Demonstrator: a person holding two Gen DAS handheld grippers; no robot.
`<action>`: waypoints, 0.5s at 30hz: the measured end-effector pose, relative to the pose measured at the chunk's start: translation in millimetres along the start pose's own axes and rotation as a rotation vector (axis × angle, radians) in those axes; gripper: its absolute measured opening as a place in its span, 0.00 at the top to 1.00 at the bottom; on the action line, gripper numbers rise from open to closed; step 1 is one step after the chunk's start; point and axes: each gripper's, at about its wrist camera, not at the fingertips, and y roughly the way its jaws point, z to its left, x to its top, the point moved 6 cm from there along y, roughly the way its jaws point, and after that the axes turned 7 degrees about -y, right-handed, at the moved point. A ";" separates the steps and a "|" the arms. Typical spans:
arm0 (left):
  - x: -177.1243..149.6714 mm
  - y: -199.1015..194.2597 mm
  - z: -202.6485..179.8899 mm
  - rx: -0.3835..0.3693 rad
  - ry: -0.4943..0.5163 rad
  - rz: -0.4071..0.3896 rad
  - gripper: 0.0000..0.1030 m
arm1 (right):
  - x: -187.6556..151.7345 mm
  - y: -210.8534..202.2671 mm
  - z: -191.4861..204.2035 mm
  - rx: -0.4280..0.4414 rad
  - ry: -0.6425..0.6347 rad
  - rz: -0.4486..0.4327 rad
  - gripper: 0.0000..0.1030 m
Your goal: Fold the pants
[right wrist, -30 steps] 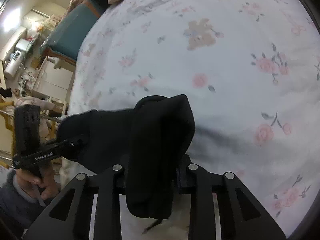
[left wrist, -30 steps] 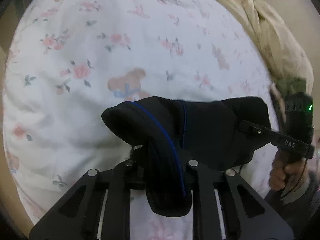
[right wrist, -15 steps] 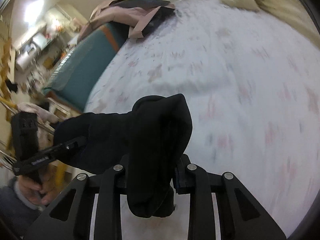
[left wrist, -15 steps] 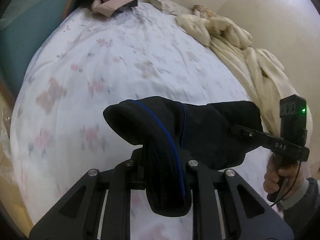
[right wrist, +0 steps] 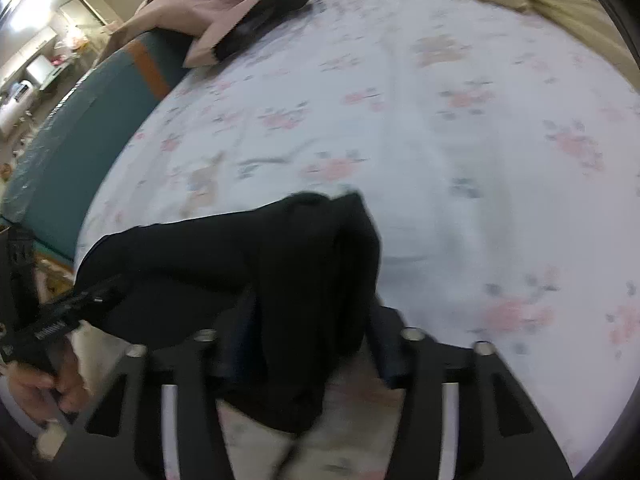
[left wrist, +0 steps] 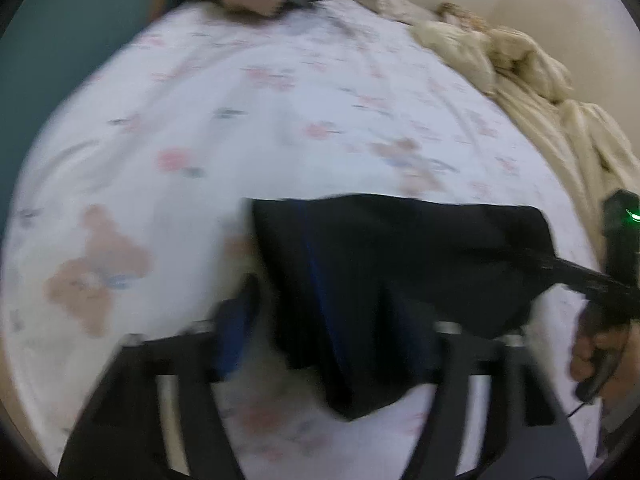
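- Since 0.5 s ago: both cameras tilted further up and swung, now blurred; more of bed (left wrist: 248, 128) in sight. Left jaws spread wide, where before they pinched the cloth; pants (left wrist: 400, 272) now slack across the left view.
- Left gripper (left wrist: 340, 344): jaws wide apart, fabric draped in the gap; no pinch visible, though blur hides whether cloth touches either finger.
- Right gripper (right wrist: 308, 344): jaws wider than before, a thick bunch of pants (right wrist: 280, 280) between them; grip or no grip — cannot tell.
- Pants: black, doubled over, strung between the two grippers above the floral sheet, low; contact with sheet hidden.
- Step judged: laying down or releasing a fold already made. Next likely calls for setting the bundle flat, freeing both jaws cleanly, then smoothing or taking a fresh edge.
- Pose: both grippers side by side, pointing forward and slightly down over the bed; right hand (left wrist: 600, 356) on its handle at right edge of left view, left hand (right wrist: 44, 384) at lower left of right view.
- Beige quilt (left wrist: 532, 80) heaped along far side; pink garment (right wrist: 224, 20) at head end.
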 end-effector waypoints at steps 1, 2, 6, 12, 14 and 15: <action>0.4 -6.9 6.4 -0.003 0.002 -0.010 0.33 | -1.5 -8.0 -5.5 0.003 0.014 -0.009 0.41; 0.7 -10.9 8.8 0.001 0.007 -0.013 0.33 | -2.0 -16.7 -10.4 -0.003 0.019 -0.019 0.41; 9.6 -46.3 11.1 0.058 -0.014 -0.120 0.37 | 5.8 -56.6 -16.2 -0.079 0.031 -0.121 0.41; 2.9 -56.6 -44.6 -0.014 0.118 -0.205 0.52 | 18.0 -71.4 40.9 -0.081 -0.116 -0.194 0.65; -12.3 -33.8 -57.6 -0.009 0.151 -0.114 0.63 | 9.0 -49.5 53.9 -0.080 -0.153 -0.119 0.68; -20.2 -22.8 -58.7 0.015 0.152 -0.081 0.63 | 3.6 -39.6 56.4 -0.083 -0.164 -0.087 0.68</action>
